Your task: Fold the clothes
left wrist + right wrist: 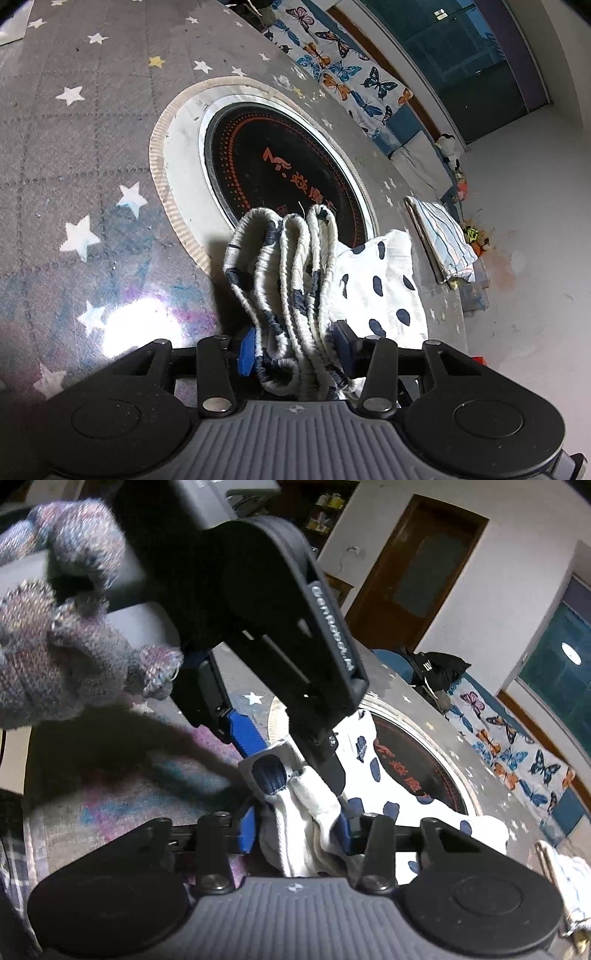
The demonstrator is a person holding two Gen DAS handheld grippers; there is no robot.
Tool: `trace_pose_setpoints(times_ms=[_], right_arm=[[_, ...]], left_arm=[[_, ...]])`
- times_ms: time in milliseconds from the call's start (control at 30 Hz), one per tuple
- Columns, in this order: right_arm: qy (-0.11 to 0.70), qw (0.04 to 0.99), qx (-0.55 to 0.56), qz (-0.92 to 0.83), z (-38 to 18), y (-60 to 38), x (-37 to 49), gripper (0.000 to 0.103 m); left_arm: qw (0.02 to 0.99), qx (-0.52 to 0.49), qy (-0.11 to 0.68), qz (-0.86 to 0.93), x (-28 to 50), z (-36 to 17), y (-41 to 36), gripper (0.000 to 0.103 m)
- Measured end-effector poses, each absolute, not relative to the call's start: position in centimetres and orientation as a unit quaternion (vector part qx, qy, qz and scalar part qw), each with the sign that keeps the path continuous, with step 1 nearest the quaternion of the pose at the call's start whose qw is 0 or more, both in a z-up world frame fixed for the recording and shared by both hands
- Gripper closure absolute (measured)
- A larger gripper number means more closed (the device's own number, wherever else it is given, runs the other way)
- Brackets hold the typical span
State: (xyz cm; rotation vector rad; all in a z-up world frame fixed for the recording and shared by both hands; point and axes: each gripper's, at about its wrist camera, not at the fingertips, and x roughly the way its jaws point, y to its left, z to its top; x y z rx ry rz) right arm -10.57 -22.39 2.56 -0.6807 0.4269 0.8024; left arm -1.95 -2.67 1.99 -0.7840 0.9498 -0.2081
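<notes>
A white garment with navy spots (373, 284) lies on the grey star-print table (92, 147), partly over a round black cooktop (280, 162). My left gripper (295, 350) is shut on its bunched, ribbed waistband (280, 266), and both blue pads press the folds. In the right wrist view my right gripper (297, 834) is shut on another bunch of the same garment (314, 812), close below the left gripper (288, 753). A hand in a knitted glove (55, 657) holds the left gripper's black body.
A folded blue-striped cloth (443, 240) rests by the table's right edge. Beyond the table are a butterfly-print sheet (332, 62), a dark window and a black bag (436, 668). Toys lie on the floor (476, 236) to the right.
</notes>
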Motion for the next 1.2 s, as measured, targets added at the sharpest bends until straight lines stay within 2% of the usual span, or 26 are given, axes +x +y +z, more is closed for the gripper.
trace_pose_setpoints(times_ms=[100,500,567,700,800,833,933,1000,1033,1200], right_arm=[[0.206,0.848,-0.307,0.380,2.7,-22.9,-10.5,0.068],[0.205,0.860,-0.275,0.377,4.0,-23.6,-10.2,0.076],[0.205,0.861,-0.273,0.377,4.0,-23.6,-10.2,0.077],[0.198,0.865,-0.266,0.376,4.2,-23.7,-10.2,0.080],[0.194,0.865,-0.263,0.381,4.7,-23.6,-10.4,0.081],[0.193,0.864,-0.262,0.384,4.7,-23.6,-10.6,0.081],[0.195,0.860,-0.260,0.393,4.7,-23.6,-10.8,0.081],[0.202,0.856,-0.255,0.402,4.7,-23.7,-10.8,0.075],[0.207,0.854,-0.249,0.407,4.7,-23.9,-10.8,0.069],[0.216,0.855,-0.206,0.424,5.9,-25.7,-11.1,0.062]], left_arm=[[0.811,-0.367,0.445,-0.097,-1.9,2.0,-2.7,0.055],[0.792,-0.415,0.434,-0.110,-2.1,1.4,-1.6,0.035],[0.787,-0.422,0.434,-0.121,-1.8,1.2,-1.5,0.025],[0.784,-0.426,0.434,-0.126,-1.2,0.9,-1.5,0.025],[0.786,-0.423,0.432,-0.127,-0.8,0.9,-1.7,0.026],[0.787,-0.421,0.432,-0.128,-0.6,0.8,-1.7,0.030],[0.786,-0.420,0.436,-0.125,-0.6,0.3,-1.5,0.048],[0.785,-0.420,0.438,-0.123,-0.6,0.0,-1.2,0.059],[0.784,-0.423,0.438,-0.123,-0.6,-0.2,-0.9,0.065],[0.783,-0.428,0.434,-0.121,-0.7,-0.6,0.0,0.069]])
